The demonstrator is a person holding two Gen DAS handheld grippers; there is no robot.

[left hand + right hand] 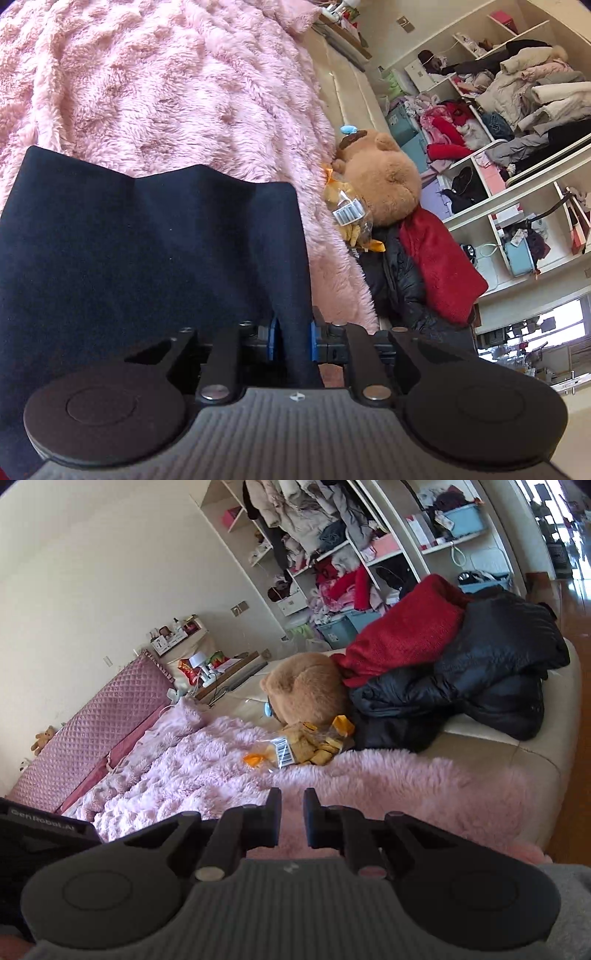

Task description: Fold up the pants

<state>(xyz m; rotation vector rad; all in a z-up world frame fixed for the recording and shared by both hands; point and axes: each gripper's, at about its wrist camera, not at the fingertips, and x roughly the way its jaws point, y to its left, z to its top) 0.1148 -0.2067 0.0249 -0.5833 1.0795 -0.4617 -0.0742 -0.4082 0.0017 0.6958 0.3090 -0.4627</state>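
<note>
A fluffy pink blanket (166, 85) covers the bed and serves as the working surface, with a pile of a black jacket (480, 679) and a red throw (402, 631) heaped at its far edge beside a brown teddy bear (306, 690) and a bag of snacks (306, 747). The navy pants (147, 240) lie draped across the blanket directly ahead of the left gripper (291, 338), stretching away from it and off to its left, with their far edge lying crosswise over the pink pile. That gripper's blue-padded fingers are closed on a fold of the cloth near the pants' right-hand border, so the fabric runs straight out from between them. The right gripper (291, 821) holds nothing: its fingers stand a narrow gap apart above bare blanket, and no pants show in its view. Judging from this, the left hand is the one in command of the garment, and the right would have to come across toward it to take a second corner before any fold could be carried over.
</note>
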